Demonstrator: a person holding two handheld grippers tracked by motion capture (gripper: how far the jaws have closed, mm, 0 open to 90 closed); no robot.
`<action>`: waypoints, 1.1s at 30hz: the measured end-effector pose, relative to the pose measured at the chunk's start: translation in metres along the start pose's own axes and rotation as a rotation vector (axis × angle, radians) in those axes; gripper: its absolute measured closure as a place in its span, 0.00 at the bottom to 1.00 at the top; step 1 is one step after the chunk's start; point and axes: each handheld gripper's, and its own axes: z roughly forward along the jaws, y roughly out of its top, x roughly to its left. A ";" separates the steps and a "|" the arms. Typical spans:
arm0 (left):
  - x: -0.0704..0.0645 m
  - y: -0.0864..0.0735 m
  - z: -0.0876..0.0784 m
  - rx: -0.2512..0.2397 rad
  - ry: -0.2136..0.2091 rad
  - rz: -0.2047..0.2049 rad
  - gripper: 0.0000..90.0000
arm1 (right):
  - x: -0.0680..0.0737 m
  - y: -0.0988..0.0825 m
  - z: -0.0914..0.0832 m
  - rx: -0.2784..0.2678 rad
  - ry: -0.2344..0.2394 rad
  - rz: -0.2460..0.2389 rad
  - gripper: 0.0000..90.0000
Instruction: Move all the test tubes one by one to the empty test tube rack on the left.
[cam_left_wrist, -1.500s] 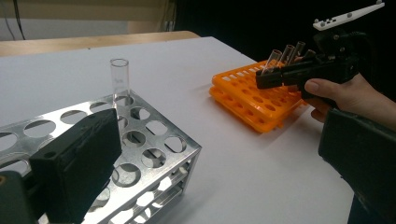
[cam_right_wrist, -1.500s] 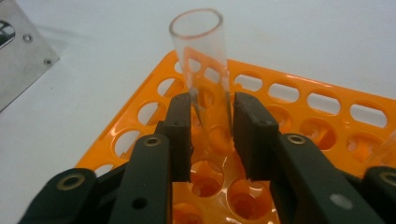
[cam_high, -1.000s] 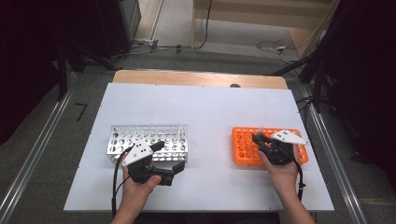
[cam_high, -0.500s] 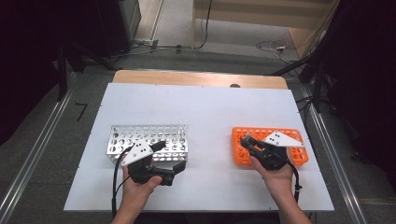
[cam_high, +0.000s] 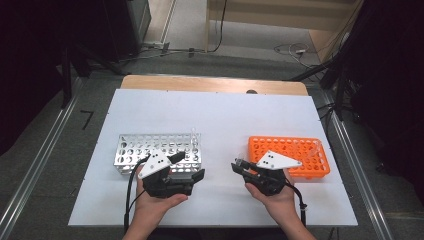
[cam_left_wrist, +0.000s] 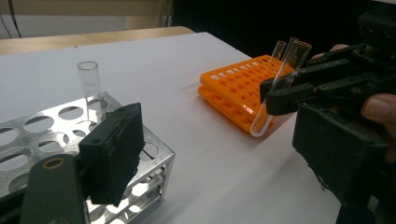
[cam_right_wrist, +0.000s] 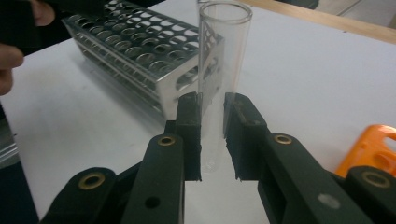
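Landmark: I placed everything against the orange rack (cam_high: 290, 155) on the counter (cam_high: 220, 115).
Right gripper (cam_high: 240, 166): a second before, I had it over the orange rack; it had since come off the rack's near-left corner, toward the metal rack (cam_high: 157, 150).
Its jaws: clamped on the glass tube (cam_right_wrist: 219, 88), pads pressing both sides, tube near upright.
Tube's place: clear of the orange rack, in the air just left of it (cam_left_wrist: 280, 84).
Left gripper (cam_high: 192, 175): it kept its place well left of the orange rack, at the metal rack's near-right corner.
Its jaws: partly apart, had just been closing, nothing between them.
Other tubes: one stood in the metal rack (cam_left_wrist: 89, 84), one remained in the orange rack (cam_high: 316, 148).
Meaning: I judged the transfer half made; the tube was lifted, not yet seated.
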 end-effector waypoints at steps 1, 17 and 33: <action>-0.001 0.000 0.001 -0.002 -0.001 0.000 0.20 | 0.003 0.000 0.002 0.004 0.007 -0.006 0.82; -0.022 0.001 0.008 -0.011 -0.101 0.049 0.44 | 0.040 0.003 0.018 0.034 0.099 -0.071 0.82; -0.035 0.000 0.014 0.012 -0.144 0.100 0.72 | 0.059 0.005 0.023 0.046 0.146 -0.099 0.82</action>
